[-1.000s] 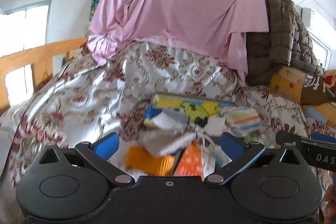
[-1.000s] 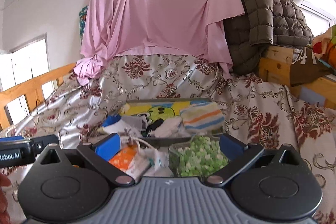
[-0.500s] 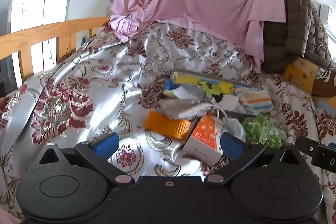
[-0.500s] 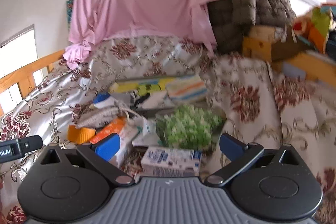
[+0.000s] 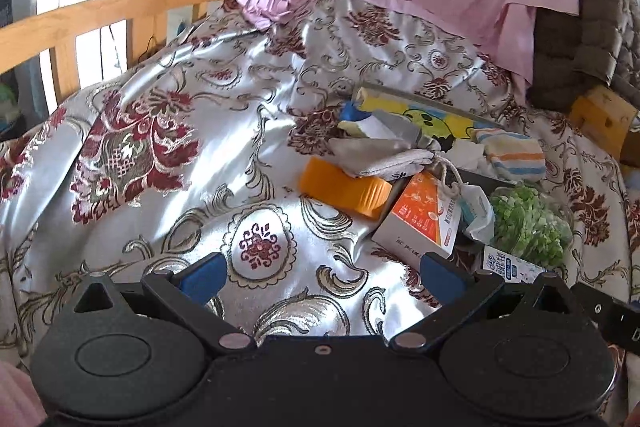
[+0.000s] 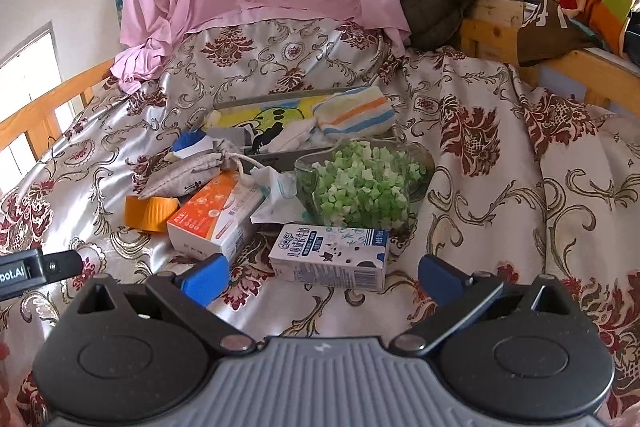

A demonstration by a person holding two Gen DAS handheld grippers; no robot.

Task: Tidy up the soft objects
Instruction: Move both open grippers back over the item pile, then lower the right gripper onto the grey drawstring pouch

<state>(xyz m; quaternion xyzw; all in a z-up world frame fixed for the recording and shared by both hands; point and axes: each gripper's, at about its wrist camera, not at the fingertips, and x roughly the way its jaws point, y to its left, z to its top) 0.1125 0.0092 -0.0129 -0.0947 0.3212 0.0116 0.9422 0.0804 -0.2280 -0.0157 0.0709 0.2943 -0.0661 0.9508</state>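
Left wrist view: left gripper [image 5: 322,273] hangs spread wide with nothing in it over the shiny floral bedspread [image 5: 168,131]. The pile sits ahead to the right: grey drawstring pouch [image 5: 384,157] lying over an orange lid [image 5: 344,187], striped sock [image 5: 510,153] behind, milk carton [image 5: 508,265] mostly cut off by the finger.

Right wrist view: right gripper [image 6: 322,275] is also released, milk carton [image 6: 330,257] just ahead between its fingers. Striped sock [image 6: 354,111] rests in the tray [image 6: 280,157], whose contents are hard to make out.
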